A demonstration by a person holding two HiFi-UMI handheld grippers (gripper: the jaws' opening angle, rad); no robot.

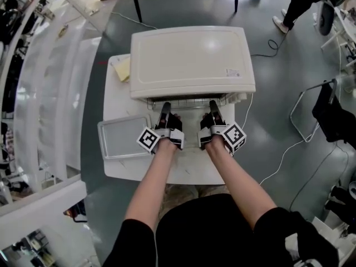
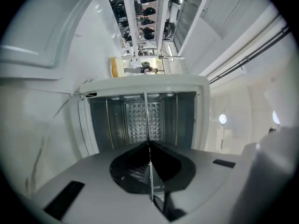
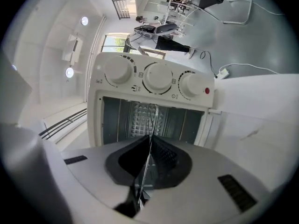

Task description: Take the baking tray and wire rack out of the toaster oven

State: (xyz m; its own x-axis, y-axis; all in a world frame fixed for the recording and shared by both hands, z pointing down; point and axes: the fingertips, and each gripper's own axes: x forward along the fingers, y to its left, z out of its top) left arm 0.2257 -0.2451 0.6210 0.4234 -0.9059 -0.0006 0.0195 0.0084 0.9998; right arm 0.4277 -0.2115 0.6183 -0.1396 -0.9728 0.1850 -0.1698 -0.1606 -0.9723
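Left gripper (image 1: 165,109) and right gripper (image 1: 213,108) both clenched on wire rack (image 1: 186,100) front edge, at toaster oven (image 1: 192,60) mouth
On white table (image 1: 189,168) baking tray (image 1: 122,138) lies flat, outside oven, just left of left gripper; yellow pad (image 1: 123,69) beside oven's left wall; grey floor (image 1: 278,77) round table, white cable (image 1: 283,154) trailing right, white railing (image 1: 50,82) along left, someone's legs (image 1: 295,4) far top right

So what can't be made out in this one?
Head view: its own top hides the inside of the toaster oven; only the front edge of the wire rack shows.
Both gripper views: the rack is edge-on, a thin line in the left claw and right claw; how far out it is cannot be told.
Head view: label print too small.
Right gripper view: dial markings too small.
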